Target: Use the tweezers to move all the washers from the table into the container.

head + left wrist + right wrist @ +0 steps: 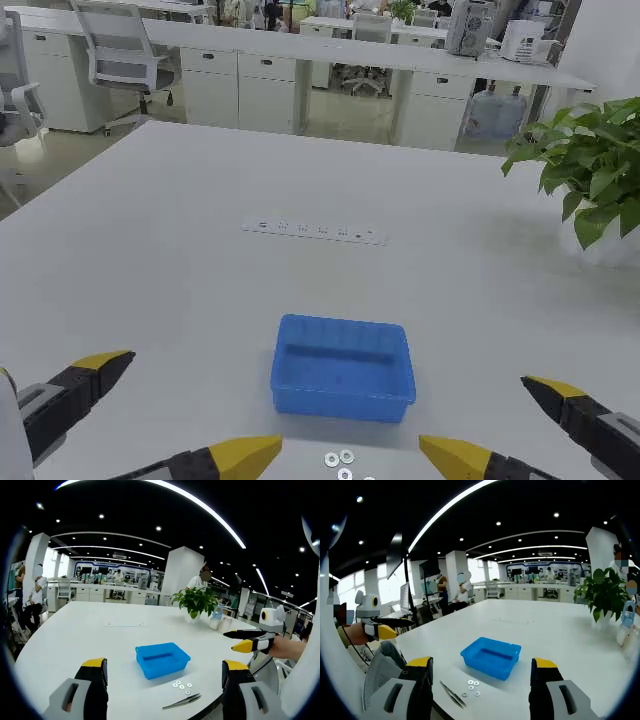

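- Left gripper (pixel 164 664) and right gripper (pixel 482 662) hover over the near table edge, jaws spread wide and holding nothing.
- Tweezers (pixel 182 701) lie on the white table (pixel 75 630), ahead and between the grippers.
- A few washers (pixel 183 685) sit clustered just beyond the tweezers.
- Blue container (pixel 160 669) sits just behind the washers.
- Potted plant (pixel 196 601) stands farther back.

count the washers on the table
5 washers, all loosely clustered on the table between the blue container and the tweezers; they are tiny, so another could be hidden.
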The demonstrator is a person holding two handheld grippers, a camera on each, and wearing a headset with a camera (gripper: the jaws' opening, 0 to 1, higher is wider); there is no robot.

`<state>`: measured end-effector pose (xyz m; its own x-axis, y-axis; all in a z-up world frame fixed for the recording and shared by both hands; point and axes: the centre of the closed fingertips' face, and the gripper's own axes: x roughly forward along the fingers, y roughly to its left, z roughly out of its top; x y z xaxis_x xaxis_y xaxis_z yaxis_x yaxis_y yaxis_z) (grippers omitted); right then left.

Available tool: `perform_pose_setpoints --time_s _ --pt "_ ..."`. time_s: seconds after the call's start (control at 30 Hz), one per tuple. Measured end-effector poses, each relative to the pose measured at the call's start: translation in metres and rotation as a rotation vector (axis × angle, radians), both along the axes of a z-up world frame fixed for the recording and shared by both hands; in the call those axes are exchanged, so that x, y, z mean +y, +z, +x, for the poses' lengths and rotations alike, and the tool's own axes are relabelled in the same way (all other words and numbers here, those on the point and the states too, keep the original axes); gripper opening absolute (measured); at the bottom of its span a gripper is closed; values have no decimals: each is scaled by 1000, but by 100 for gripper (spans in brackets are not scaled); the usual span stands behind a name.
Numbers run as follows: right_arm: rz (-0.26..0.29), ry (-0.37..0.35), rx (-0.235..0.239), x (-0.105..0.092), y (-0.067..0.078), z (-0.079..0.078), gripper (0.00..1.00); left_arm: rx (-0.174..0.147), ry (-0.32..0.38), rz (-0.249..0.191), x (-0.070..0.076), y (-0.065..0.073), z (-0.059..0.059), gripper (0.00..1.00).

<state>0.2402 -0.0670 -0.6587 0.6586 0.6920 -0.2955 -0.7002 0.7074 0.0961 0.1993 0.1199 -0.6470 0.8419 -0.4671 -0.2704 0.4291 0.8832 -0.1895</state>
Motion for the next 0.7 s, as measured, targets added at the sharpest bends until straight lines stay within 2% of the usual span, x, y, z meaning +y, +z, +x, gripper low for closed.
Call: perform_pose_setpoints --time_s 0.2,0.33,0.47,0.6,0.7 --pt "-23 -9 7 -6 -4 -1 75 -1 5 -10 -1 1 1 95" --pt "-16 -20 9 -9 -3 1 75 1 -4 4 -3 -1 2 95" --pt "-17 -23 -5 -10 1 1 74 -1 -8 -7 -5 1 4 94" --pt "4 -34 -2 -12 2 3 74 -3 -19 4 -8 1 7 94" --pt "-10 -32 5 -13 -1 3 74 -7 -14 -2 -8 2 8 94"
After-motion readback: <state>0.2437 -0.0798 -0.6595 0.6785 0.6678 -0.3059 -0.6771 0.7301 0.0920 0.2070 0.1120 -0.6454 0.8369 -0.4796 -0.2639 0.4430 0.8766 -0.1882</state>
